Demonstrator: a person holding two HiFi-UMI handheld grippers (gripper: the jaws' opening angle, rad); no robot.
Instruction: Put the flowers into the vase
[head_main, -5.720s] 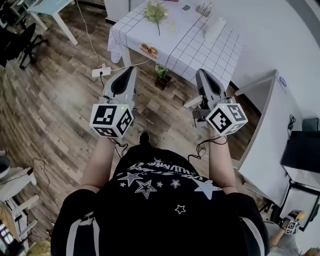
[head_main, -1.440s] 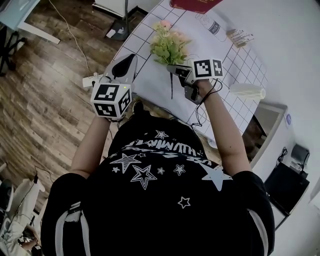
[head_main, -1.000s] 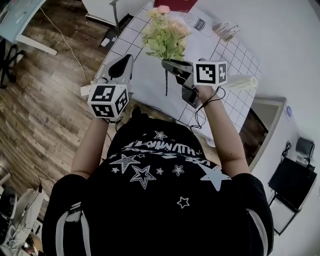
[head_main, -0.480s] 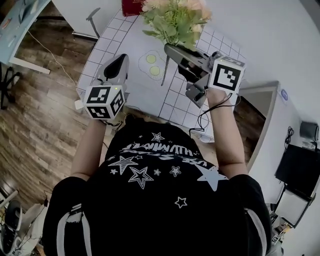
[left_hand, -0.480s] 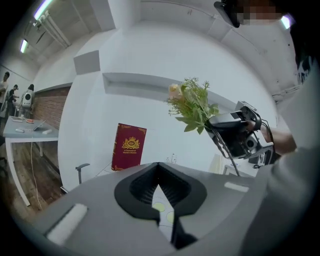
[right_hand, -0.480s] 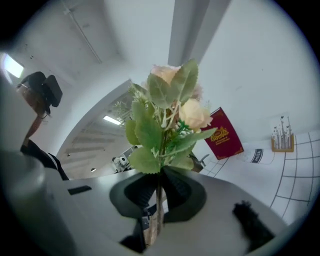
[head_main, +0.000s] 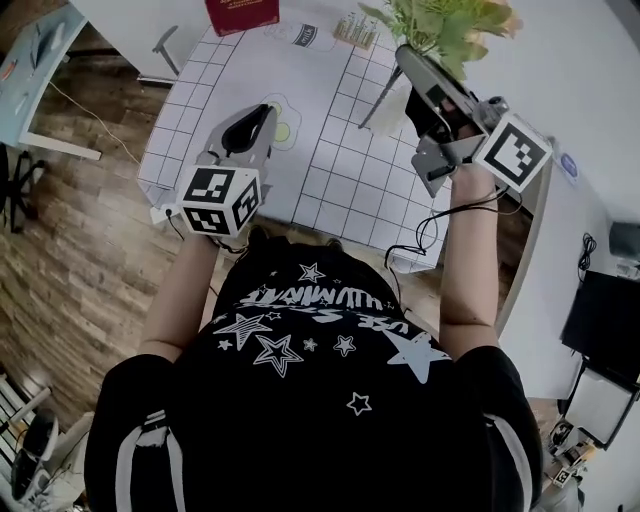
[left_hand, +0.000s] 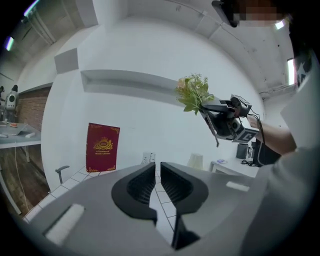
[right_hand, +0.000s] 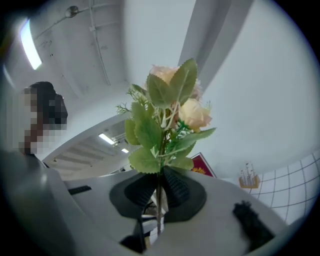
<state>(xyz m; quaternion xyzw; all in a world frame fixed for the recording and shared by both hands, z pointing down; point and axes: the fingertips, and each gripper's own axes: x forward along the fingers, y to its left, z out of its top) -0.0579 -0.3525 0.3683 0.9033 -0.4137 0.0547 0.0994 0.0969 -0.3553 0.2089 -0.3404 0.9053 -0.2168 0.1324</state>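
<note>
My right gripper (head_main: 403, 52) (right_hand: 161, 172) is shut on the thin stem of a bunch of pale peach flowers (head_main: 445, 20) (right_hand: 167, 115) with green leaves. It holds them upright, high over the table's far right part, and the stem end hangs below the jaws. The left gripper view shows the flowers (left_hand: 192, 95) and right gripper (left_hand: 206, 105) raised at the right. A white vase (head_main: 393, 98) (left_hand: 195, 161) stands on the checked table (head_main: 330, 190) under them. My left gripper (head_main: 265, 108) (left_hand: 157, 165) hovers over the table's left part. Its jaws have just been opening to a narrow slit, with nothing between them.
A red book (head_main: 242, 14) (left_hand: 102, 147) stands at the table's far edge, with a small holder (head_main: 355, 28) (left_hand: 147, 158) beside it. A fried-egg mat (head_main: 283, 130) lies by the left gripper. A white cabinet (head_main: 560, 250) is right of the table, wooden floor on the left.
The right gripper has swung up and to the right with the flowers, from mid-table to over the vase. The left gripper has moved forward over the table.
</note>
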